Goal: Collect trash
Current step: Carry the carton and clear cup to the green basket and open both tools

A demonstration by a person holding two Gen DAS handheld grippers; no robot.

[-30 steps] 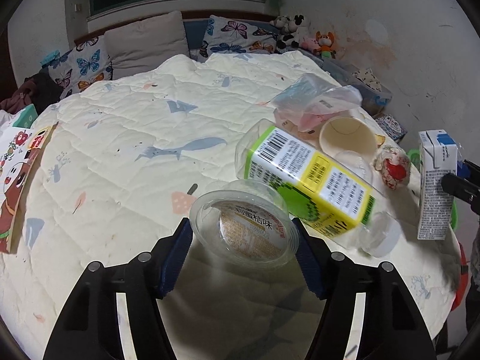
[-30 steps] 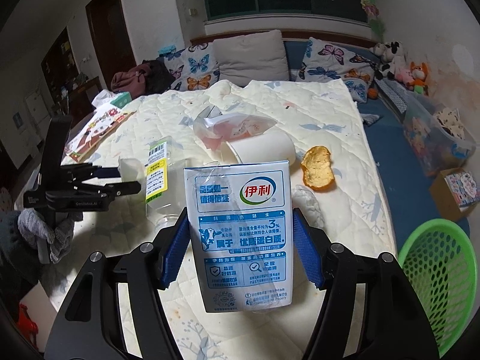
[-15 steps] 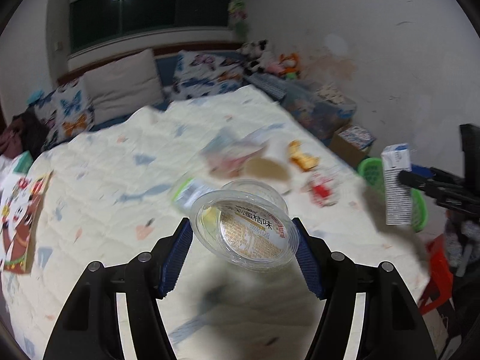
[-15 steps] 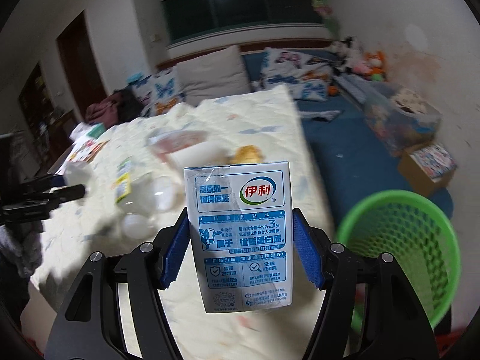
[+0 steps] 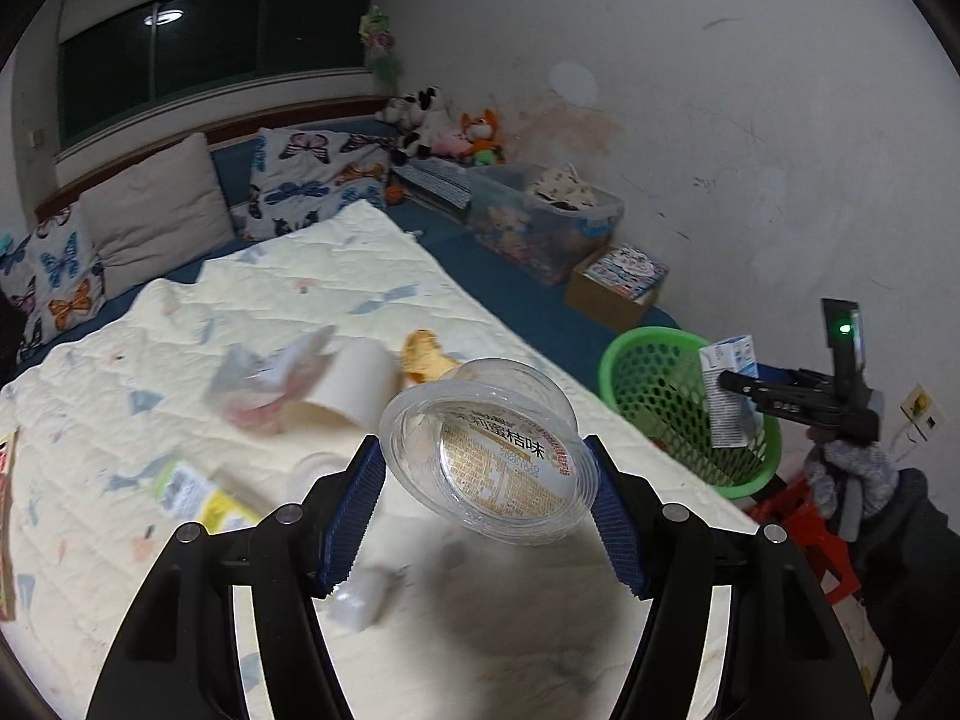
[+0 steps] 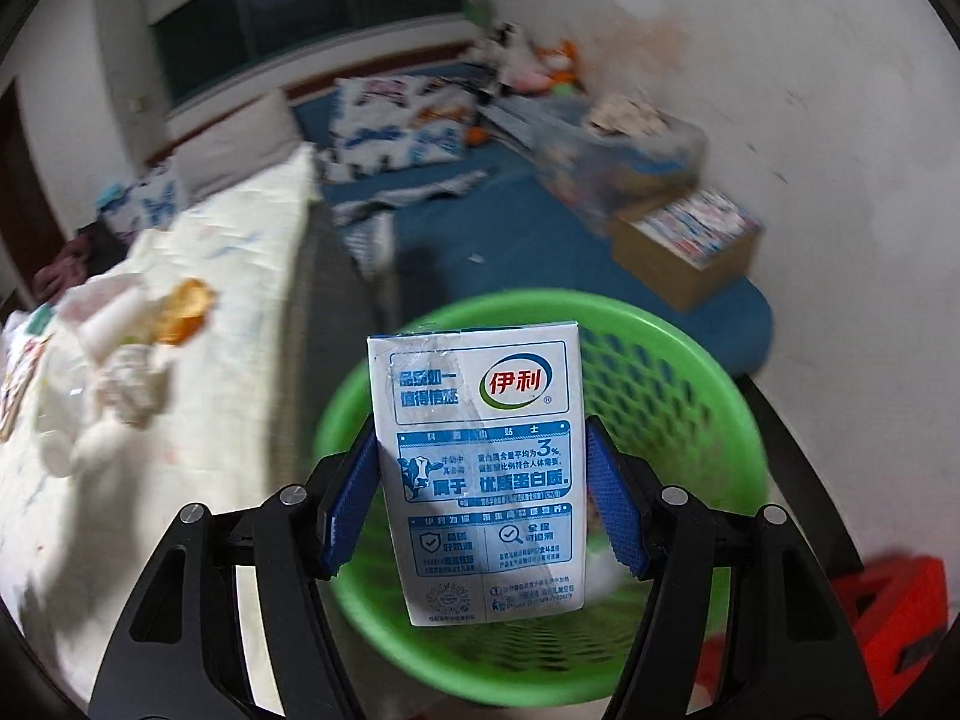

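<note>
My left gripper (image 5: 486,507) is shut on a clear plastic cup (image 5: 489,450) with an orange printed lid, held above the bed. My right gripper (image 6: 483,498) is shut on a white and blue milk carton (image 6: 480,468), held upright over the green mesh basket (image 6: 690,396). The left wrist view shows the basket (image 5: 654,384) beside the bed with the carton (image 5: 729,399) over its far rim. On the quilt lie a white paper cup (image 5: 351,381), a crumpled plastic bag (image 5: 270,372), an orange peel (image 5: 426,354) and a green-yellow labelled bottle (image 5: 204,495).
The quilt (image 5: 300,276) covers the bed; pillows (image 5: 150,210) stand at its head. A blue mat, a clear storage bin (image 5: 540,216) and a cardboard box (image 5: 618,282) lie along the wall. A red stool (image 6: 888,600) stands by the basket.
Both grippers have swung right from the bed toward the basket. The carton has moved from over the quilt to over the basket. The cup has been lifted off the quilt.
</note>
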